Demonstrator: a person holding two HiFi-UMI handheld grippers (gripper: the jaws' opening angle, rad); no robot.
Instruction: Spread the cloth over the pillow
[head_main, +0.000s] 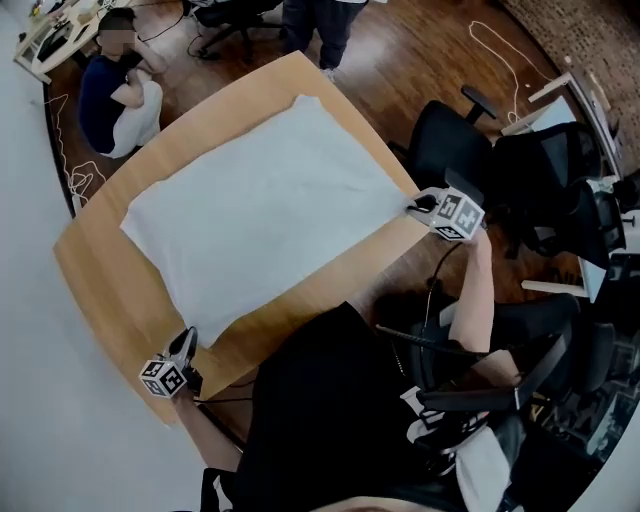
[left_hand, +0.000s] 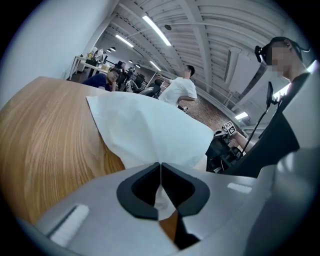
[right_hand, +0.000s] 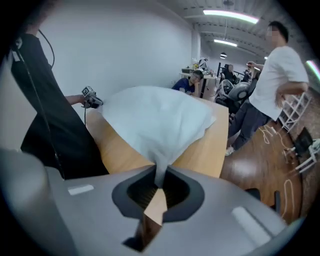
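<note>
A white cloth (head_main: 260, 210) lies spread across most of a wooden desk (head_main: 110, 290), its long edges running slantwise from the near left to the far right, and it mounds up softly in the middle; what is under it is covered. The left claw (head_main: 186, 344) sits at the cloth's near left corner, close to the desk's edge. In the left gripper view this claw (left_hand: 160, 167) is closed tight on that corner, with the cloth (left_hand: 150, 130) rising out of the pinch and fanning away over the wood. The right claw (head_main: 414, 207) is at the cloth's right corner, by the desk's right edge. In the right gripper view it (right_hand: 160, 175) is clamped on a gathered neck of cloth (right_hand: 155, 120), which widens from there into a lifted, tented sheet. Past the far side of the desk a person (head_main: 115, 85) sits on the floor and another (head_main: 320, 20) stands. Black chairs (head_main: 450, 140) stand to the right.
</note>
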